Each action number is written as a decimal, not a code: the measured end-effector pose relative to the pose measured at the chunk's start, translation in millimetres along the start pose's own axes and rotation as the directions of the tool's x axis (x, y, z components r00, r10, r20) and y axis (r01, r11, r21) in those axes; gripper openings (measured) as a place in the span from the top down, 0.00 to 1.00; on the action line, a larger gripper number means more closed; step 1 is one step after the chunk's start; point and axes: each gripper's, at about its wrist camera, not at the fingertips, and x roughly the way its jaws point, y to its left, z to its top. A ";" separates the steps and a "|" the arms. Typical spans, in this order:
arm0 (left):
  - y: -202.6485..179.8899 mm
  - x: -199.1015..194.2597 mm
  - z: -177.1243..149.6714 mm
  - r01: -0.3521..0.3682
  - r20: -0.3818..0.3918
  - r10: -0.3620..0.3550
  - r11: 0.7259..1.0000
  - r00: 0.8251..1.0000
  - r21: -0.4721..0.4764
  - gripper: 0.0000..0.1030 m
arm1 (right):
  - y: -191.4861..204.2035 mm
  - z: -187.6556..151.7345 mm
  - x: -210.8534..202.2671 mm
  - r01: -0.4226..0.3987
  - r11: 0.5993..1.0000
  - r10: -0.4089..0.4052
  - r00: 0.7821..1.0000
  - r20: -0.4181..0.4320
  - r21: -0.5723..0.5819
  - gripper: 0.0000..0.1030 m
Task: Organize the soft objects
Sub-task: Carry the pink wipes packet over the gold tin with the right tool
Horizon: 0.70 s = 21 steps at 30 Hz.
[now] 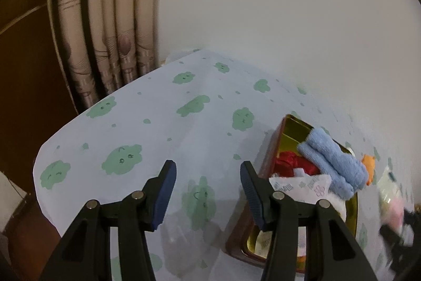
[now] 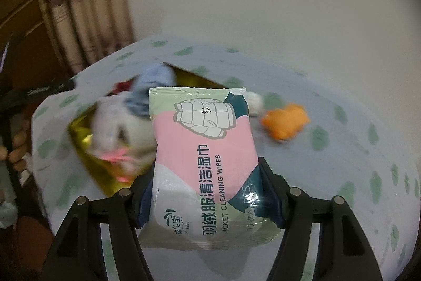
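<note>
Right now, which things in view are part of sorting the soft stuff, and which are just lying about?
Job:
- wipes pack, clamped in right gripper
- gold tin
- blue towel, draped over the tin's rim
- red cloth in the tin
- orange soft toy on the tablecloth
- left gripper, open, empty

Lying about:
- curtain
- tablecloth

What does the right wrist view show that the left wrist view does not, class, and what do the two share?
Only the right wrist view: the printed face of the wipes pack, clamped in the right claw, and a person's fingers at the left edge. Only the left wrist view: the open, empty left claw. Both: the gold tin, blue towel, orange toy and curtain.
</note>
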 end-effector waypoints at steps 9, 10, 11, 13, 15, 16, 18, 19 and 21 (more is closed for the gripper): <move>8.2 5.8 0.8 0.006 -0.028 -0.008 0.999 1.000 -0.043 0.49 | 50.1 14.5 34.7 -0.057 0.994 0.055 0.998 -0.024 -0.089 0.37; 8.2 5.8 0.4 0.005 -0.029 -0.006 0.999 1.000 -0.042 0.49 | 52.4 16.9 38.9 -0.056 0.994 0.054 0.998 -0.024 -0.092 0.37; 7.9 6.1 0.4 0.001 -0.029 -0.002 0.999 1.000 -0.040 0.49 | 54.9 19.7 43.5 -0.049 0.994 0.047 0.999 -0.020 -0.097 0.37; 8.4 6.4 0.2 -0.003 -0.029 0.002 0.999 1.000 -0.041 0.49 | 57.1 24.7 52.2 -0.043 0.994 0.041 0.999 -0.020 -0.101 0.37; 9.1 7.3 -0.2 -0.002 -0.034 0.000 0.999 0.999 -0.045 0.49 | 60.6 31.6 61.6 -0.042 0.995 0.041 0.999 -0.017 -0.096 0.37; 9.3 8.2 -0.3 -0.003 -0.038 0.002 0.999 0.999 -0.046 0.49 | 62.6 34.4 65.0 -0.035 0.994 0.034 0.999 -0.014 -0.103 0.37; 9.8 8.9 -0.6 -0.007 -0.040 0.005 0.999 0.999 -0.045 0.49 | 66.6 39.2 72.3 -0.029 0.993 0.027 1.000 -0.012 -0.111 0.37; 10.2 8.6 -0.5 -0.008 -0.038 0.006 0.999 0.999 -0.045 0.49 | 68.9 40.7 75.5 -0.029 0.993 0.028 1.000 -0.011 -0.114 0.37; 10.9 7.8 -0.8 -0.008 -0.032 0.006 0.999 0.999 -0.048 0.49 | 72.7 41.7 79.2 -0.020 0.992 0.019 1.000 -0.008 -0.126 0.37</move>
